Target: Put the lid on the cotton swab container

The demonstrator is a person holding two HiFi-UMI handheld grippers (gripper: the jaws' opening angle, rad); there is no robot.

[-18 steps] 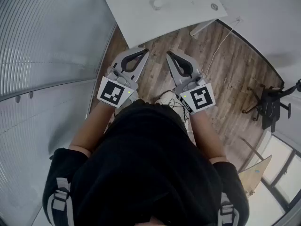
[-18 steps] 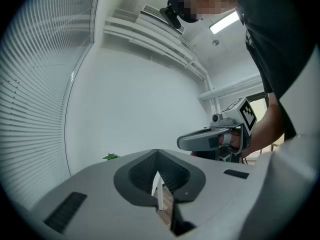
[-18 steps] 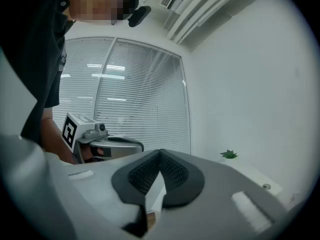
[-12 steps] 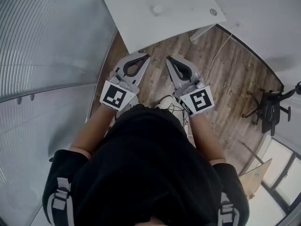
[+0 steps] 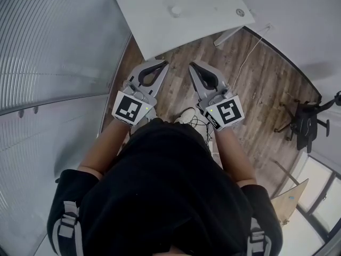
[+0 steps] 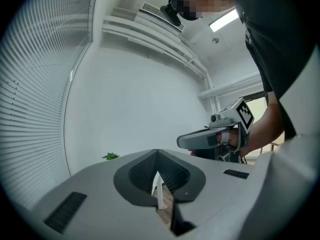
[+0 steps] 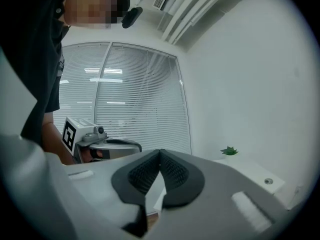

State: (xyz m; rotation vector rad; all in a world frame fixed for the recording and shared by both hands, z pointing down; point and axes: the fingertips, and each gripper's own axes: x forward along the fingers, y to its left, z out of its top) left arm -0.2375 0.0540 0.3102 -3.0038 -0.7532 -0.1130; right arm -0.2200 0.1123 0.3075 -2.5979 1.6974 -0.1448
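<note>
A white table (image 5: 160,23) stands ahead of me, seen at the top of the head view. On it sit a small white round thing (image 5: 176,9) and a small grey disc (image 5: 241,12) near the right corner. Both are too small to tell what they are. My left gripper (image 5: 162,63) and right gripper (image 5: 193,65) are held side by side close to the body, short of the table's near edge. Both are shut with nothing between the jaws. The left gripper view shows its own jaws (image 6: 157,151) pressed together, and the right gripper view shows the same of its jaws (image 7: 160,151).
Wooden floor (image 5: 250,84) lies under and right of the grippers. A curved blind-covered window wall (image 5: 58,52) runs on the left. A black chair (image 5: 306,119) stands far right. A small green plant (image 7: 229,151) sits on the table's far side.
The table sits a touch higher in the head view. Both grippers have hardly moved and stay shut and empty.
</note>
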